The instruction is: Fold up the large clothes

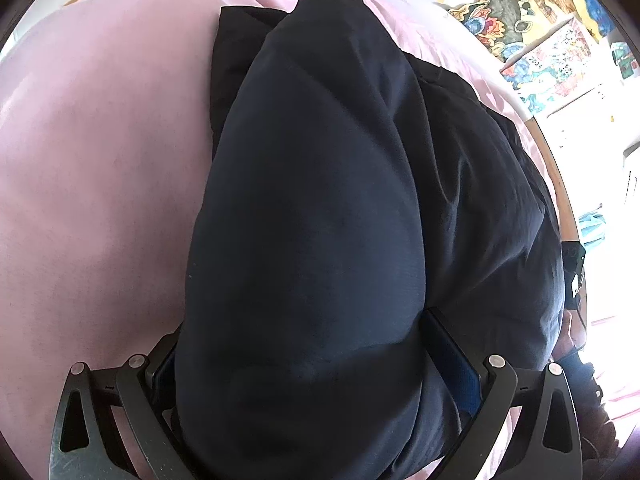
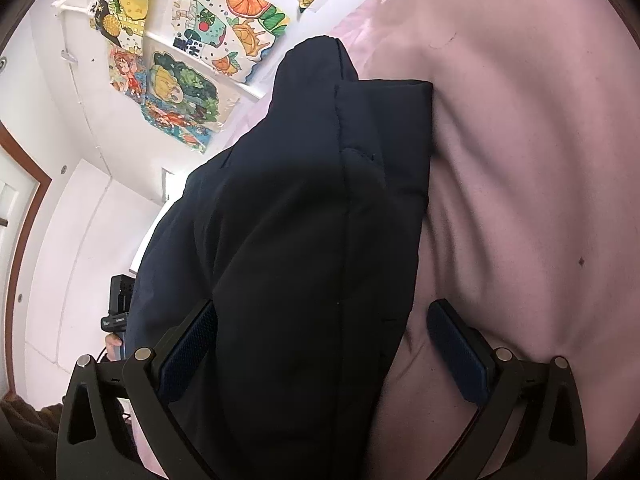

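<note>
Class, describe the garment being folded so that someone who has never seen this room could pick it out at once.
Start from the wide pale pink bedsheet below the wall of colourful drawings. On it lies a padded dark navy jacket, bunched between the fingers of both grippers. It is the only dark, bulky thing on the pink cloth.

left wrist view is taken close, downward along the fingers, onto a dark padded garment (image 1: 320,220) on pink bedding (image 1: 100,160). right wrist view is likewise close, angled toward the poster wall (image 2: 192,80). garment, bedding and wall are shared.
</note>
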